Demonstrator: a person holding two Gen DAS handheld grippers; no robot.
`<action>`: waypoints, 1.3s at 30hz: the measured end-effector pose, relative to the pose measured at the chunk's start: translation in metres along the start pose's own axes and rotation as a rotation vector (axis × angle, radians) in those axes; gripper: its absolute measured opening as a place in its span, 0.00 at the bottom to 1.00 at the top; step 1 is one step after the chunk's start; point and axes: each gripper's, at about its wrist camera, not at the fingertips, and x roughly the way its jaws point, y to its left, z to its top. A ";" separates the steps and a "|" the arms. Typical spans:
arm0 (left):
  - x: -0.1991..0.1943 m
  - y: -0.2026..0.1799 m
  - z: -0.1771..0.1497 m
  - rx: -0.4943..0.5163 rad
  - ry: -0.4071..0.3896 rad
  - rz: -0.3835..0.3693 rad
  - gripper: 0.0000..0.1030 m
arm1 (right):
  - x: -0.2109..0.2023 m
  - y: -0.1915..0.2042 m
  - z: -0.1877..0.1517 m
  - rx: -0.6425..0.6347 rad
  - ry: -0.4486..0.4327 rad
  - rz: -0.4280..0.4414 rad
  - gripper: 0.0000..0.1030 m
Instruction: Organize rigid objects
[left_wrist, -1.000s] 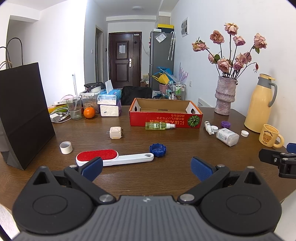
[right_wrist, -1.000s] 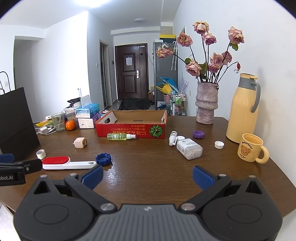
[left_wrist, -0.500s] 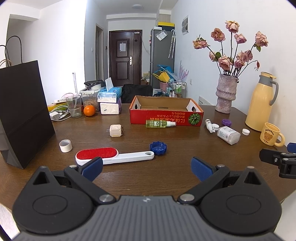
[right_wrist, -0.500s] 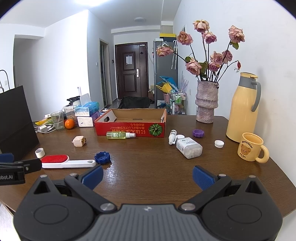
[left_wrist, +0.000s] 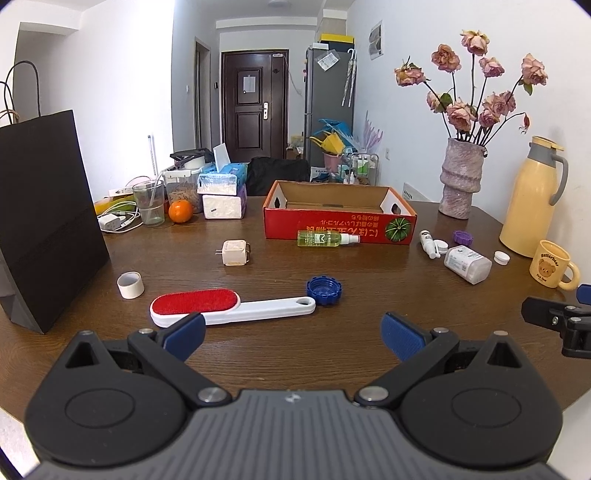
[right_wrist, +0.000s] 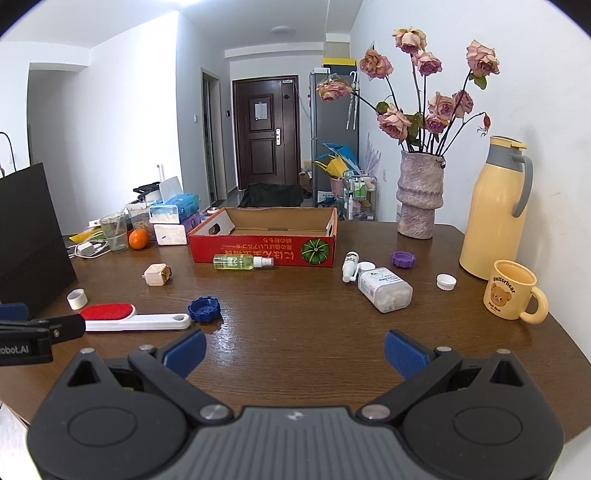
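both units are held low over the near edge of the wooden table (left_wrist: 295, 343), fingers spread wide and empty. the left gripper (left_wrist: 291, 332) faces the lint brush (left_wrist: 229, 308); the right gripper (right_wrist: 293, 350) faces bare wood, with the pill bottle (right_wrist: 384, 291) further ahead and to its right.

the loose rigid items lie scattered in front of the red cardboard box (left_wrist: 338, 221), which stands open and appears empty, judged the likely destination. the green spray bottle (left_wrist: 327, 238) lies on its side touching or just beside the box's front wall. the blue cap (left_wrist: 324, 286) sits just beside the brush handle end. the white adapter (left_wrist: 235, 253) and white ring (left_wrist: 130, 285) lie apart to the left. a small white dropper bottle (right_wrist: 350, 266), purple cap (right_wrist: 403, 259) and white cap (right_wrist: 446, 282) cluster near the pill bottle.

risks noted:
- the brush is long and flat; a grip near one end would let it swing or slip.
- closing on the brush handle could knock the blue cap away, being so near.
- the round bottles lie on their sides and may roll if nudged off-centre.
- the mug (right_wrist: 513, 295) stands close to the table's right edge; a wide sweep by the right unit could push it off.
- the vase (right_wrist: 419, 195) and flask (right_wrist: 493, 210) are tall and could tip on contact.
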 end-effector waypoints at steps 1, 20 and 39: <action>0.003 0.000 0.001 -0.001 0.005 0.001 1.00 | 0.002 0.000 0.000 0.000 0.002 -0.001 1.00; 0.050 0.011 0.008 -0.012 0.073 0.016 1.00 | 0.050 0.005 0.009 0.002 0.066 0.017 1.00; 0.094 0.032 0.009 -0.052 0.146 0.044 1.00 | 0.100 0.031 0.016 -0.044 0.130 0.073 1.00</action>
